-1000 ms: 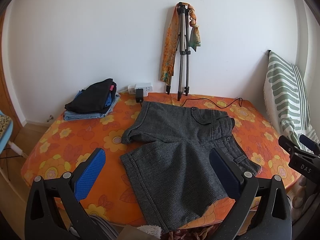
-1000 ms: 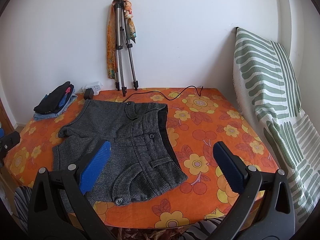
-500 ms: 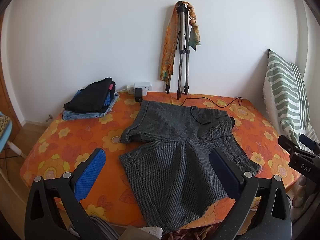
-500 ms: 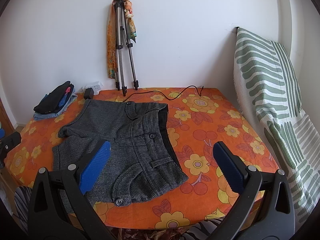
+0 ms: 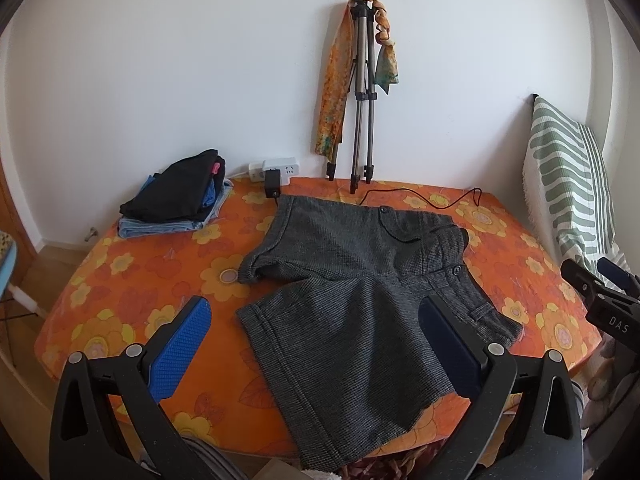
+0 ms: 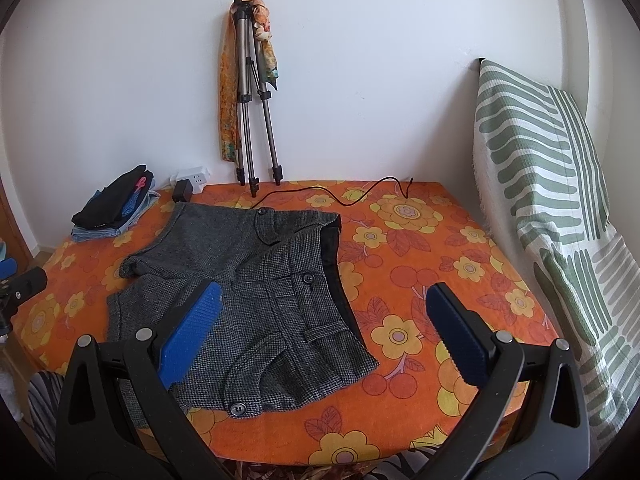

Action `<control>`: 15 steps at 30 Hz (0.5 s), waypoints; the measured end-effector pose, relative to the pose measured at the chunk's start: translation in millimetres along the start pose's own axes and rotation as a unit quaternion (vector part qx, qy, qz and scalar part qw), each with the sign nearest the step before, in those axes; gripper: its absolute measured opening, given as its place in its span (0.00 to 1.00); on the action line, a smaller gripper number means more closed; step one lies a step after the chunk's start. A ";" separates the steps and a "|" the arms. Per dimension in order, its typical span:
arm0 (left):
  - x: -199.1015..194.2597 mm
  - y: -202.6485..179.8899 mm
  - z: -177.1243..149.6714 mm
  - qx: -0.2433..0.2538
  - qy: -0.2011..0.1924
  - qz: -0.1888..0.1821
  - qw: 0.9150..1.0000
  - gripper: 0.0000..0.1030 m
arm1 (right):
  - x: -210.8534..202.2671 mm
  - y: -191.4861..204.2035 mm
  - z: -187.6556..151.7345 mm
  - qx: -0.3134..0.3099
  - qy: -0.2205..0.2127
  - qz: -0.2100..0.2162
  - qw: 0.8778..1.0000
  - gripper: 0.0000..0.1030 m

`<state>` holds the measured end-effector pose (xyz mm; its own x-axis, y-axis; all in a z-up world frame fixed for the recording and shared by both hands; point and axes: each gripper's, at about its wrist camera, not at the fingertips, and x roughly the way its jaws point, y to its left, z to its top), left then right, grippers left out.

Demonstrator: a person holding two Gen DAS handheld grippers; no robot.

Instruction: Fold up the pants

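Dark grey tweed shorts lie spread flat on the orange flowered table, waistband to the right, legs to the left, the near leg hanging over the front edge. They also show in the right wrist view. My left gripper is open and empty, held above the near leg. My right gripper is open and empty, above the waistband end. Neither touches the cloth.
A stack of folded clothes sits at the back left. A power strip with adapter and a black cable lie along the back edge. A tripod with scarves leans on the wall. A striped cushion stands at right.
Both views have shifted only slightly; the shorts lie as before and both grippers stay open.
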<state>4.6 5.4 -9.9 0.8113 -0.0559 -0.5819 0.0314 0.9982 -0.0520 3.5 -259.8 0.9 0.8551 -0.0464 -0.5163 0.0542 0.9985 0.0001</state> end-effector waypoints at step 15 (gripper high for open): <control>17.1 41.7 -22.3 0.009 0.060 -0.007 0.998 0.89 | 19.1 -16.2 -1.2 -0.085 0.027 0.054 0.995 1.00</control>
<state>6.7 45.5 -40.1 0.7346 -0.0715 -0.6747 0.0541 0.9974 -0.0468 18.3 -276.8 -10.0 0.8222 0.0580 -0.5663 -0.1278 0.9882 -0.0843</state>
